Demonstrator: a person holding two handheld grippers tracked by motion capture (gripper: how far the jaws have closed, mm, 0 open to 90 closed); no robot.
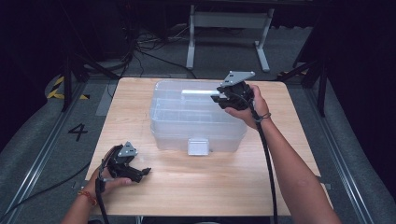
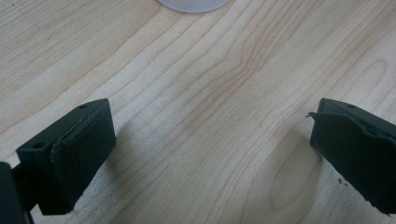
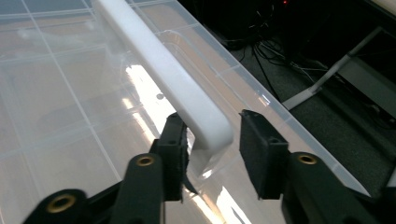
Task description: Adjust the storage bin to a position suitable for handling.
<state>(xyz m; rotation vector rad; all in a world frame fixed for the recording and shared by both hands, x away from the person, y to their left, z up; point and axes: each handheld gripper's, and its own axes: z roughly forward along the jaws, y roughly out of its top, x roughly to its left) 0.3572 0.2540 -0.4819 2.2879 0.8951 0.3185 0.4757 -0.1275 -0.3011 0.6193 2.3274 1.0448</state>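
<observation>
Right tongs [image 3: 210, 158] sit open around the end of the white handle [image 3: 159, 70] on the clear box [image 1: 196, 116], mid-desk; honestly the worry is they close right at the rounded tip and slip off, or tilt the box; left tongs [image 2: 210, 154] gape empty over the pale wood desk [image 1: 201, 186]; dark room, cables on the floor [image 1: 154, 46] behind.

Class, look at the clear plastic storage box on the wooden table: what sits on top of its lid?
A white bar handle lies along the clear plastic storage box lid, with the right tongs straddling its end. Through the lid, divider lines show; any contents are too hazy to tell.
</observation>
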